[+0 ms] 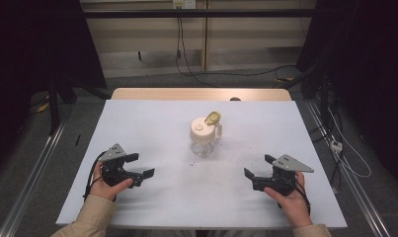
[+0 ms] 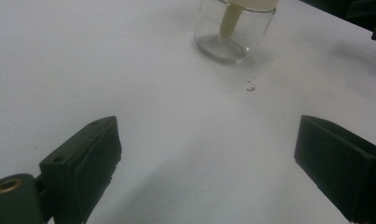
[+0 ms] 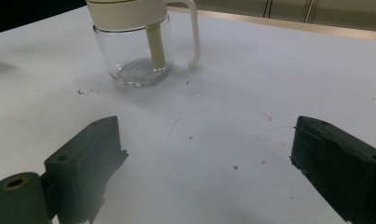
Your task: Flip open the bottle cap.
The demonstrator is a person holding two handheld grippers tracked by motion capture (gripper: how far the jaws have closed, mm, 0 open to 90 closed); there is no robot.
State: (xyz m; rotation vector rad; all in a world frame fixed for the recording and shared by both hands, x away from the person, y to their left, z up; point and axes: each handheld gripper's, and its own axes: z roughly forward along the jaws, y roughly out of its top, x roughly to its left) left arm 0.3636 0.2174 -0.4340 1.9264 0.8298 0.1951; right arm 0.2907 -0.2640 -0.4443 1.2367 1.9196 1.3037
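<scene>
Jar: we see a small clear glass jar with a cream lid, a side handle and a yellowish flip cap standing open, upright near the middle of the tabletop, a little toward the far edge.
Inside the jar: a cream tube runs down from the lid to the glass base; the jar looks empty.
Left gripper: our left gripper rests low near the near-left corner, its fingers spread wide with nothing between them.
Right gripper: our right gripper sits toward the near-right corner, its fingers likewise wide apart and empty.
Gap to the jar: both grippers are well apart from the jar, which stands between them and farther out.
Crumbs: a few dark specks lie on the tabletop just beside the jar's near side.
Step in hand: we judge this to be the approach, before any contact.
Doing it well: we should bring one gripper in level with the glass body, below the lid, and close squarely so the smooth wall does not slip.
Second gripper: we would keep it free for the flip cap or handle, pressing gently so the jar does not tip.
</scene>
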